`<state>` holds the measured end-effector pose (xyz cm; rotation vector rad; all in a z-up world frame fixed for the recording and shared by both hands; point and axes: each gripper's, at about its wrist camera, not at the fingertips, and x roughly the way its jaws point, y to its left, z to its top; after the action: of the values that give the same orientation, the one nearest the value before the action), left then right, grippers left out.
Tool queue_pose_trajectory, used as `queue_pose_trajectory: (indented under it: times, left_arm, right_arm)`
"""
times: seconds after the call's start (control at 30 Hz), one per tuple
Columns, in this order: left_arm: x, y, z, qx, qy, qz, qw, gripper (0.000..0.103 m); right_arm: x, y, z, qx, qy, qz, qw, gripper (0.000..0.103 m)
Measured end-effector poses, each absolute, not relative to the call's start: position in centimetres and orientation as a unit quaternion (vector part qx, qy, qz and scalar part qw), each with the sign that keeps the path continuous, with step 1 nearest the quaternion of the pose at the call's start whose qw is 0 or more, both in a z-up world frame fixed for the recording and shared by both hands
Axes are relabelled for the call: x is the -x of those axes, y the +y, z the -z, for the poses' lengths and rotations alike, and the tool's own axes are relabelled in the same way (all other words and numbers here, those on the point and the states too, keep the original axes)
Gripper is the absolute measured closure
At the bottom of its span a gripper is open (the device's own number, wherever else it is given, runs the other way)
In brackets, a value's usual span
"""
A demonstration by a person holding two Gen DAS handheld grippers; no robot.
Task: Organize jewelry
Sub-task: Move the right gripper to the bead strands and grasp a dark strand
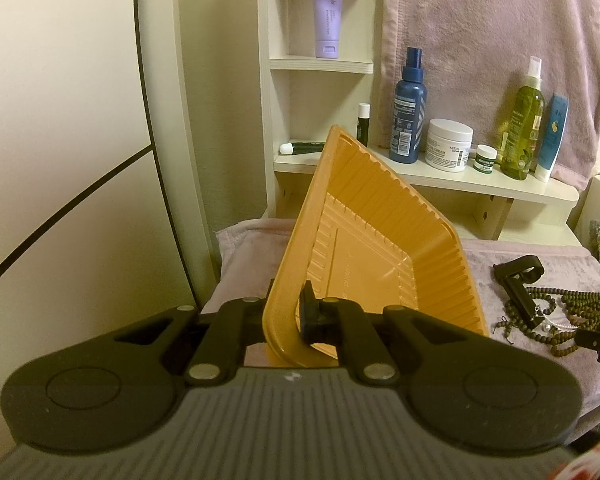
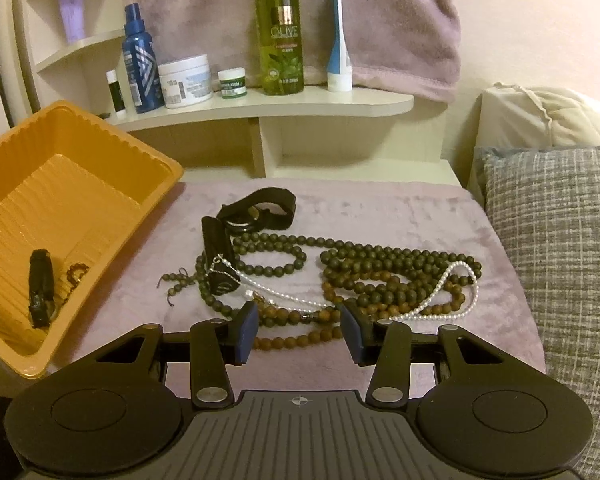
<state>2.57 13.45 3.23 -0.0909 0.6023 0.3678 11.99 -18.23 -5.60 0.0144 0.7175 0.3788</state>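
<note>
Centrally, the jewelry is a tangle of dark bead strands (image 2: pixel 352 264) with a white pearl string (image 2: pixel 448 292) and brown beads (image 2: pixel 296 340) woven through it, heaped on the pink blanket (image 2: pixel 380 208); a black watch (image 2: pixel 256 212) touches the heap's far edge. Left of the heap, the orange tray (image 2: pixel 40 200) sits tilted, pinched by its rim in the closed left gripper (image 1: pixel 290 312), with a small brown bracelet (image 2: pixel 76 272) inside. Just before the heap, the right gripper (image 2: pixel 300 330) hovers, jaws wide apart, holding nothing.
</note>
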Motion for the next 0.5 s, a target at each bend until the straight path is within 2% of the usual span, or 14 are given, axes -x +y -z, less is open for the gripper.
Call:
queue_pose_trajectory:
  times: [0.5]
  left_arm:
    - [-2.6,13.5,-3.2,0.042,0.296,-0.180,0.937,0.096]
  right_arm:
    - [-13.6,-22.5,7.1,-0.059,0.370,-0.096,0.922,0.058]
